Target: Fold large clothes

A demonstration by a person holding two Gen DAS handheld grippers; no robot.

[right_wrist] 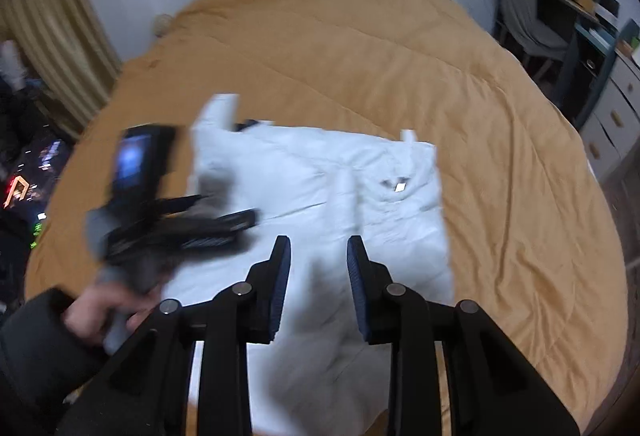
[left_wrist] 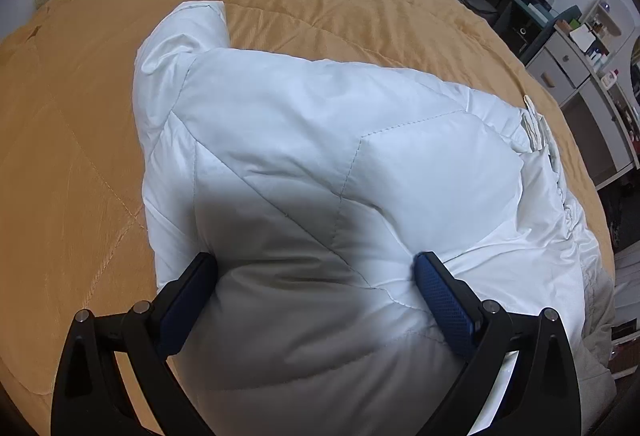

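Note:
A white puffy quilted jacket (left_wrist: 320,156) lies partly folded on a mustard-yellow bedspread (left_wrist: 80,156). My left gripper (left_wrist: 316,264) is open, its blue-padded fingers (left_wrist: 440,296) pressed against a thick fold of the jacket that bulges between them. In the right wrist view the jacket (right_wrist: 320,204) lies flat ahead, with a collar label showing. My right gripper (right_wrist: 318,248) is open and empty above the jacket's near part. The left gripper (right_wrist: 180,220), blurred, shows at the jacket's left edge with the hand holding it.
The bedspread (right_wrist: 500,196) covers the whole bed. A desk with a chair (right_wrist: 532,20) and drawers (right_wrist: 612,116) stand to the right of the bed. A striped curtain (right_wrist: 52,48) and clutter are on the left.

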